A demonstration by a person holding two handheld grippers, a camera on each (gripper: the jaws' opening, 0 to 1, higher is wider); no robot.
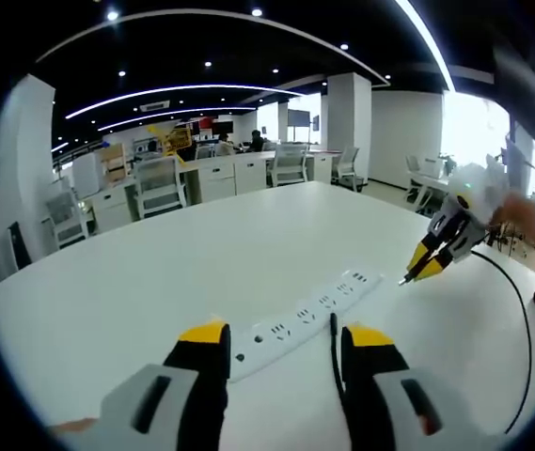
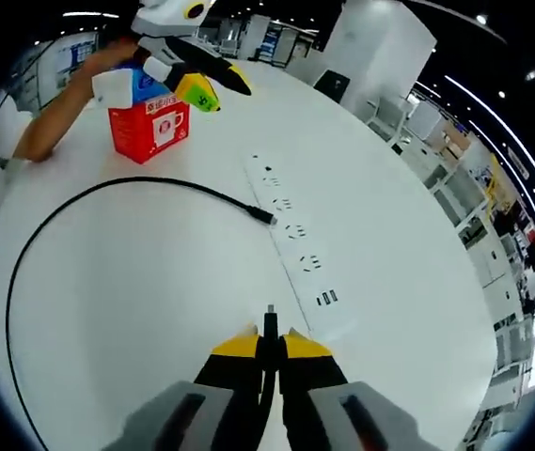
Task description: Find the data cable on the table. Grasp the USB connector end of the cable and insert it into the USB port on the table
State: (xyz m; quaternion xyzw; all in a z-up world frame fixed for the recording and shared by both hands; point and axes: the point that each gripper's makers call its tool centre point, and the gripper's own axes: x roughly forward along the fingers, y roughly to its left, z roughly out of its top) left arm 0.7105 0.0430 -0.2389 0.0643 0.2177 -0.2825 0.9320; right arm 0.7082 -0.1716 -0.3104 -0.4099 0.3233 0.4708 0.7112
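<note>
Yellow tips of the right gripper [image 2: 269, 344] were pinched shut on the cable's USB plug [image 2: 269, 322], just short of the white power strip [image 2: 295, 246]. The USB ports [image 2: 326, 299] sat at one o'clock from it. A crooked plug might miss and push the strip. The left gripper [image 1: 281, 340] was wide apart, holding nothing. Far at eleven o'clock stood a red box [image 2: 149, 130].

Bare tabletop [image 2: 145, 282] lies open beside the power strip [image 2: 295, 246]; a red box [image 2: 149, 127] stands well apart.
</note>
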